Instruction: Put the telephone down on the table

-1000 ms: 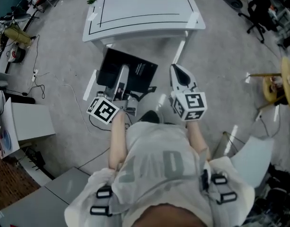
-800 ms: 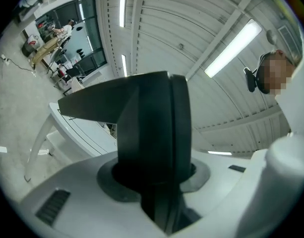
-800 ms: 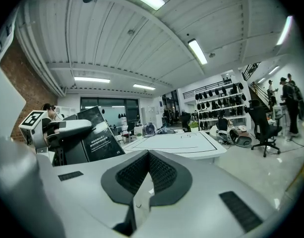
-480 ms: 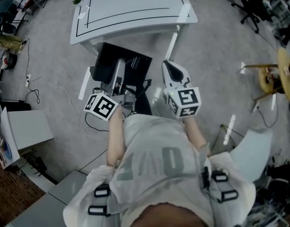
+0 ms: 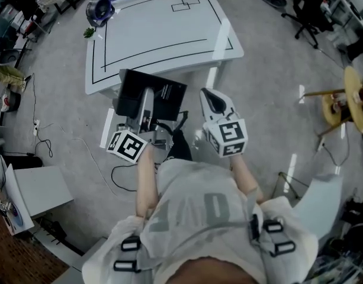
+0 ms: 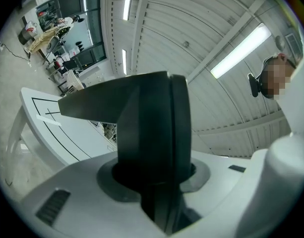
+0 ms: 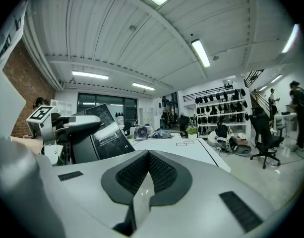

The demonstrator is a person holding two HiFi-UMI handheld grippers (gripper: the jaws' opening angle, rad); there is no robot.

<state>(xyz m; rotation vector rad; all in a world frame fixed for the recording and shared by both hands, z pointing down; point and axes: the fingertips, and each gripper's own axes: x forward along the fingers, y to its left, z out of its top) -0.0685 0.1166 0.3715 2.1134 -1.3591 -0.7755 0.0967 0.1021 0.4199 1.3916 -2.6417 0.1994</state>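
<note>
The telephone (image 5: pixel 153 95) is a flat black slab with white print on its face. My left gripper (image 5: pixel 147 103) is shut on it and holds it in the air in front of the person, short of the white table (image 5: pixel 163 40). In the left gripper view the telephone (image 6: pixel 152 133) stands on edge between the jaws and blocks most of the view, with the table (image 6: pixel 52 133) behind it at the left. My right gripper (image 5: pixel 214 94) hangs to the right of the telephone, shut with nothing in it. The right gripper view shows the telephone (image 7: pixel 106 132) at its left and the table (image 7: pixel 179 148) ahead.
The table has black lines marked on its top; a blue rounded object (image 5: pixel 100 8) and a small green plant (image 5: pixel 88 33) sit at its far left corner. Cables (image 5: pixel 45 132) trail on the floor at the left. An office chair (image 5: pixel 305 7) and a yellow stand (image 5: pixel 350 102) are at the right.
The person has stepped toward the table, so more of its top shows. Both grippers have kept their grip and spacing, with the telephone still held by the left one.
</note>
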